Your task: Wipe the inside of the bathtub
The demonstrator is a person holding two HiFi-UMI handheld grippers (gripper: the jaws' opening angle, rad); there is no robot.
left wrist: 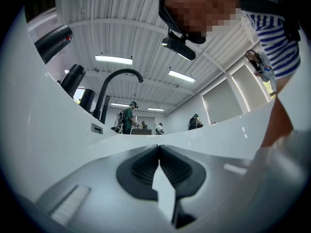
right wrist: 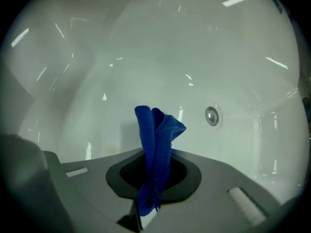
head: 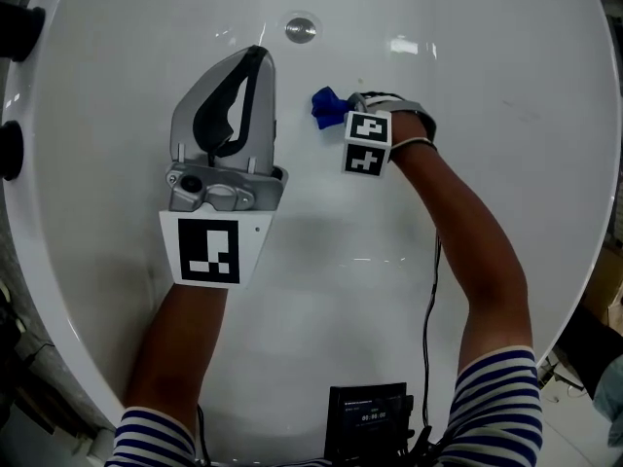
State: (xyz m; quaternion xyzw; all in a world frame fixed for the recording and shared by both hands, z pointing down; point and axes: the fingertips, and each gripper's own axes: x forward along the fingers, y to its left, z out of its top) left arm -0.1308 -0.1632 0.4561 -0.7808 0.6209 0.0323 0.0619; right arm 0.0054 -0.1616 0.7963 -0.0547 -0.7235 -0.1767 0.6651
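I look down into a white bathtub (head: 467, 76) with a round metal drain fitting (head: 301, 29) on its far wall. My right gripper (head: 343, 113) is low inside the tub, shut on a blue cloth (head: 326, 106) that sticks out toward the left. In the right gripper view the blue cloth (right wrist: 156, 149) stands pinched between the jaws, in front of the tub wall, with the drain fitting (right wrist: 211, 116) to its right. My left gripper (head: 255, 58) is held higher, pointing up and away, jaws together with nothing between them. The left gripper (left wrist: 159, 152) faces over the tub rim.
A black curved faucet (left wrist: 116, 81) and dark cylindrical handles (left wrist: 73, 79) stand at the tub edge; black knobs (head: 12, 32) show at the left rim. People stand in the room beyond. A black device with cables (head: 368, 421) hangs at my chest.
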